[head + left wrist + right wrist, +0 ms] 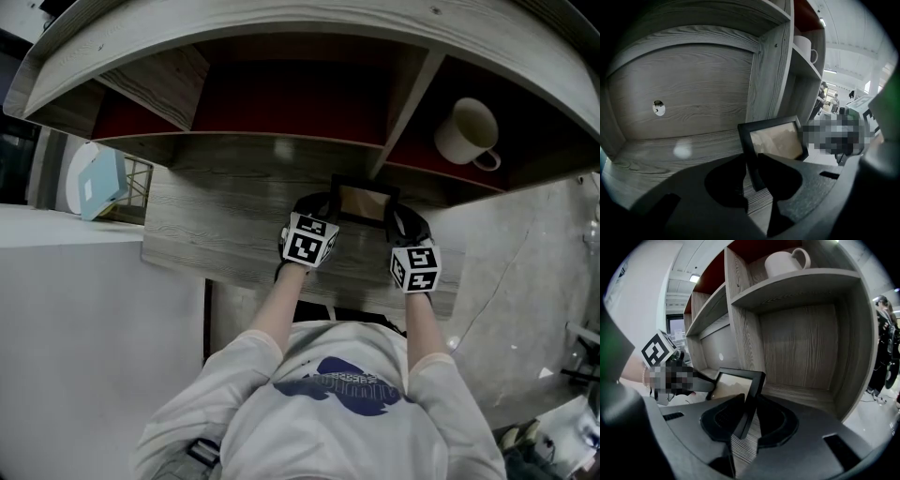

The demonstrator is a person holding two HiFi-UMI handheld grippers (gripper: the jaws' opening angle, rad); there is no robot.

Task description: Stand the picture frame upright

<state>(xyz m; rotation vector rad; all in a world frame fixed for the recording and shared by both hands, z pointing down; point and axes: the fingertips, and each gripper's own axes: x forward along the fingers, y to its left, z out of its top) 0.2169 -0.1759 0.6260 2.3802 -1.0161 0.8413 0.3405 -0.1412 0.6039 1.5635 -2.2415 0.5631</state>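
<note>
Fingers point(783, 174) of the left gripper point(752, 165) clench the picture frame point(774, 139) by its left edge, and those of the right gripper point(747, 417) by its right edge. It is nearly upright on the desk point(216, 225), before the shelf divider point(405, 98). Probably only settling and letting go remain.

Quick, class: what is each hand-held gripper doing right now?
Left hand-held gripper: closed on the picture frame, left edge.
Right hand-held gripper: closed on its right edge.

White mug point(466, 131) set upright on upper shelf point(797, 284), handle turned right. Red back panels point(281, 98) fitted in grey wood-grain shelving. Round hole point(658, 107) cut in back panel. Person point(886, 345) seen standing far right.
</note>
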